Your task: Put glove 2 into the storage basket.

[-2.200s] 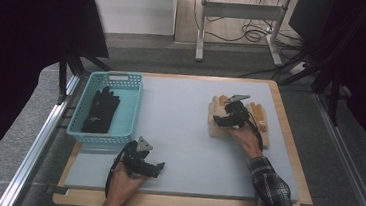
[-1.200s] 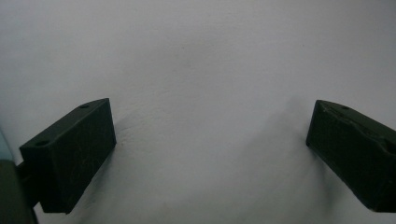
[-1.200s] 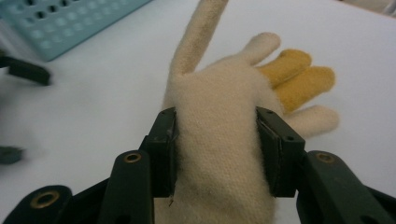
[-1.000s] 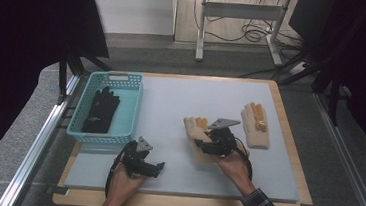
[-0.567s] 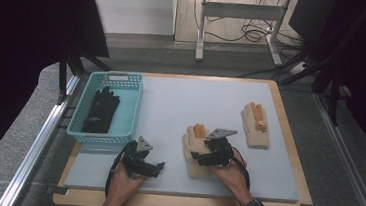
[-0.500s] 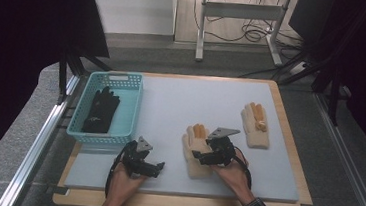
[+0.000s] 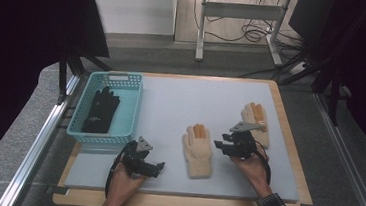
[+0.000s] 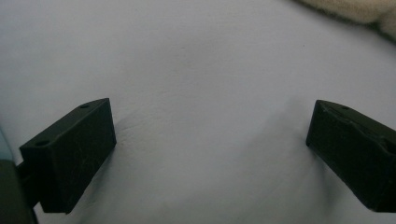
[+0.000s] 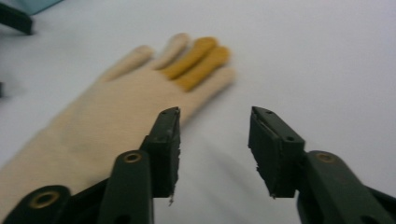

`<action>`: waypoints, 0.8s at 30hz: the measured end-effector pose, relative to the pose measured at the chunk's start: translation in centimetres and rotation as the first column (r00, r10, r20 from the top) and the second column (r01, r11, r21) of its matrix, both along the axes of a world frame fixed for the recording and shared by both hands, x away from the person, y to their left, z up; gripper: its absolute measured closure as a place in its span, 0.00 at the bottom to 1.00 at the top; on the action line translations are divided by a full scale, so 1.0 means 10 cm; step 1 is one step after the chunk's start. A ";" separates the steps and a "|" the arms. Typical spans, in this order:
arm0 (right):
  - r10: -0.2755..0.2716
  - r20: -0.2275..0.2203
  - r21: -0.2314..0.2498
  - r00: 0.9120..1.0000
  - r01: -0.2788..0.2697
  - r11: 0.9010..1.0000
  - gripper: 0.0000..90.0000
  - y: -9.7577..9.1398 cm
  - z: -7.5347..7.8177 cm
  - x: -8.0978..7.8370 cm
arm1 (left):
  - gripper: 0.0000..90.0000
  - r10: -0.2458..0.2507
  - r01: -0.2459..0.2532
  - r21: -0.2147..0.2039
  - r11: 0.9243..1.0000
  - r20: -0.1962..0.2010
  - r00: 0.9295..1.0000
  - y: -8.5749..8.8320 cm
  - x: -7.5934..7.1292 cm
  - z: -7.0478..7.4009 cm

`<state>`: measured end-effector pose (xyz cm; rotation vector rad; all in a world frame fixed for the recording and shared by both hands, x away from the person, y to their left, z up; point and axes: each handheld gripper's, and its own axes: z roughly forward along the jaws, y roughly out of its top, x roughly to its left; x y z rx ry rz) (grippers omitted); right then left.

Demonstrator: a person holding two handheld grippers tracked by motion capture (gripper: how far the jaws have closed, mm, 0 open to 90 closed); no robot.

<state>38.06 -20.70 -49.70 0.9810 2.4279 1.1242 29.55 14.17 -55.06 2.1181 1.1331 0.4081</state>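
The near glove looks like soft, matt cream knit cloth; the worktop is smooth matt grey within a wooden rim; the basket is glossy teal plastic.

A wooden table carries a grey mat; on it lie two cream gloves, basket left.

Right gripper lower right, jaws just closing with nothing between them, beside cream glove at centre; second glove right; left gripper bottom centre.
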 end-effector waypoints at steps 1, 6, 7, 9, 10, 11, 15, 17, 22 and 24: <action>-0.010 0.002 0.000 1.000 0.010 1.000 0.65 -0.04 0.01 0.02 | 0.02 0.000 0.000 0.000 1.000 0.000 1.000 0.00 0.00 0.00; -0.084 0.023 -0.015 0.996 0.085 0.996 0.79 -0.33 0.05 0.13 | 0.02 0.000 0.000 0.000 1.000 0.000 1.000 0.00 0.00 0.00; -0.102 0.026 -0.017 0.994 0.102 0.995 0.81 -0.40 0.06 0.15 | 0.02 0.001 -0.001 -0.001 1.000 0.000 1.000 0.00 0.00 0.00; -0.145 0.028 -0.021 0.989 0.145 0.989 0.87 -0.55 0.08 0.19 | 0.02 0.001 -0.001 -0.001 1.000 0.000 1.000 0.00 0.00 0.00; -0.168 0.028 -0.023 0.985 0.169 0.985 0.90 -0.62 0.08 0.21 | 0.02 0.001 -0.001 -0.001 1.000 0.000 1.000 0.00 0.00 0.00; -0.192 0.029 -0.024 0.981 0.193 0.981 0.92 -0.71 0.08 0.23 | 0.02 0.001 -0.001 -0.001 1.000 0.000 1.000 0.00 0.00 0.00; -0.286 0.032 -0.029 0.958 0.286 0.958 0.94 -1.02 0.07 0.30 | 0.02 0.000 0.000 -0.001 1.000 -0.001 1.000 0.00 0.00 0.00; -0.327 0.035 -0.034 0.945 0.328 0.944 0.94 -1.16 0.05 0.33 | 0.02 0.000 0.000 -0.001 1.000 -0.001 1.000 0.00 0.00 0.00; -0.406 0.018 -0.060 0.914 0.407 0.912 0.94 -1.41 -0.08 0.37 | 0.02 0.000 0.000 -0.001 1.000 -0.001 1.000 0.00 0.00 0.00; -0.408 0.002 -0.066 0.913 0.407 0.911 0.94 -1.44 -0.14 0.37 | 0.02 0.001 -0.001 -0.001 1.000 -0.001 1.000 0.00 0.00 0.00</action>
